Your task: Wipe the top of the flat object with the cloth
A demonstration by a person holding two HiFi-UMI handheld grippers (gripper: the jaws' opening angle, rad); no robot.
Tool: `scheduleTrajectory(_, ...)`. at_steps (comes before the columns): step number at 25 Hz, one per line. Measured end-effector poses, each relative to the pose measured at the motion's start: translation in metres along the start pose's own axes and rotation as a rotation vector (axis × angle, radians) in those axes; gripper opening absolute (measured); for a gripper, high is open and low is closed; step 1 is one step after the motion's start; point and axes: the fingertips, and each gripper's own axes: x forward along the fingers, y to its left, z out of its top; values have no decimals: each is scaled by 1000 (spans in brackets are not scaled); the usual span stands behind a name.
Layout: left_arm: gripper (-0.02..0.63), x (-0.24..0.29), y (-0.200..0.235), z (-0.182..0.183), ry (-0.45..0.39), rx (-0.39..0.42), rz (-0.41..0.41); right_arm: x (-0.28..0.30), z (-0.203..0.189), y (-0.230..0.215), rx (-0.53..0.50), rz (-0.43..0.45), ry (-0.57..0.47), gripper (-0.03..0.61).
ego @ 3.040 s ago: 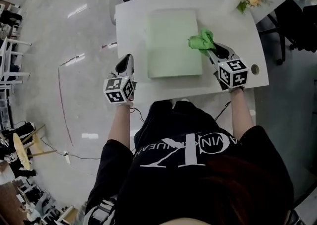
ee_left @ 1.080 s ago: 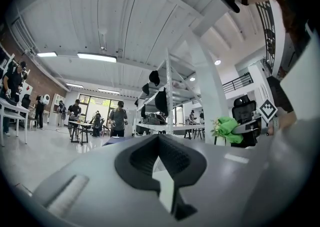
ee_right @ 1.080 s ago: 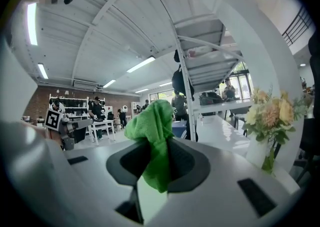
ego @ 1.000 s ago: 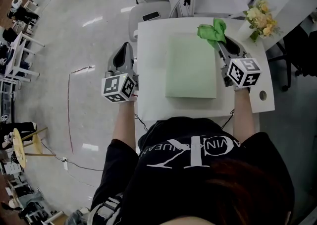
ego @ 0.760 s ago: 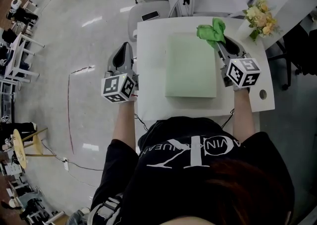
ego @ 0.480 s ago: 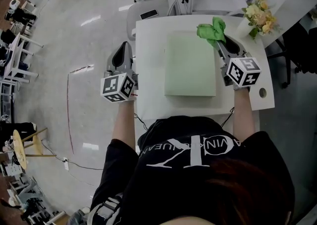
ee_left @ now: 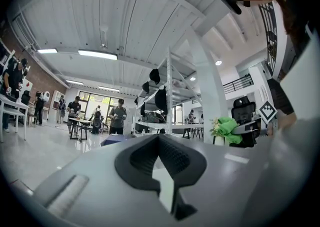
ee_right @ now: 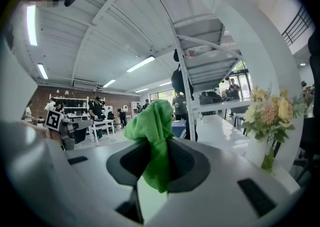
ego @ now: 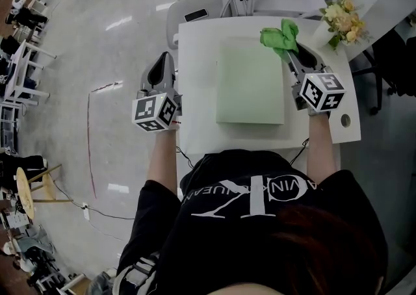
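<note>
A pale green flat object point(ego: 250, 79) lies on the white table point(ego: 195, 92). My right gripper point(ego: 290, 54) is shut on a bright green cloth point(ego: 281, 35) and holds it just past the object's far right corner. The right gripper view shows the cloth point(ee_right: 152, 136) pinched between the jaws and bunched up above them. My left gripper point(ego: 162, 67) hangs left of the table, over the floor. Its jaws point(ee_left: 159, 140) are shut with nothing between them. The cloth point(ee_left: 227, 126) also shows small at the right of the left gripper view.
A vase of pale flowers point(ego: 343, 19) stands at the table's far right corner, near the cloth. A cable hole point(ego: 344, 119) is in the table by my right hand. A white chair with a phone point(ego: 195, 15) stands beyond the table. People and tables fill the hall behind.
Three seconds ago the cloth lay on the flat object's right edge; it is now off it, by the far right corner. Over the last second the right gripper edged slightly right.
</note>
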Motion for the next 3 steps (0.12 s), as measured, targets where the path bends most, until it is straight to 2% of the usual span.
scheduleTrajectory(3,11,0,1,0,1,-3,0,2,1,0,-5,4,0,104)
